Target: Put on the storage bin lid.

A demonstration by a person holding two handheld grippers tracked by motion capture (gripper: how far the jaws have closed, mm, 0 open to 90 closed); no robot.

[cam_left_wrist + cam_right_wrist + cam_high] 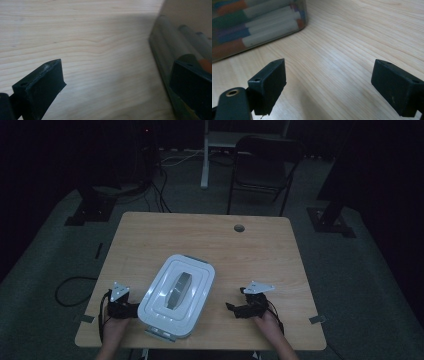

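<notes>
A white lidded plastic box (176, 295) with a grey handle lies slantwise on the wooden table (250, 250) near its front edge. Through its clear wall (257, 22) I see coloured markers stacked inside. My left gripper (131, 309) sits just left of the box, open, its right fingertip (192, 85) close against the box side (165, 50). My right gripper (234, 309) rests on the table to the right of the box, open, with bare wood between its fingers (268, 85).
A round cable hole (239, 227) is near the table's far edge. Beyond the table stand a dark folding chair (262, 167), a white post (205, 155) and black stand bases (90, 212) on the grey floor, with cables trailing.
</notes>
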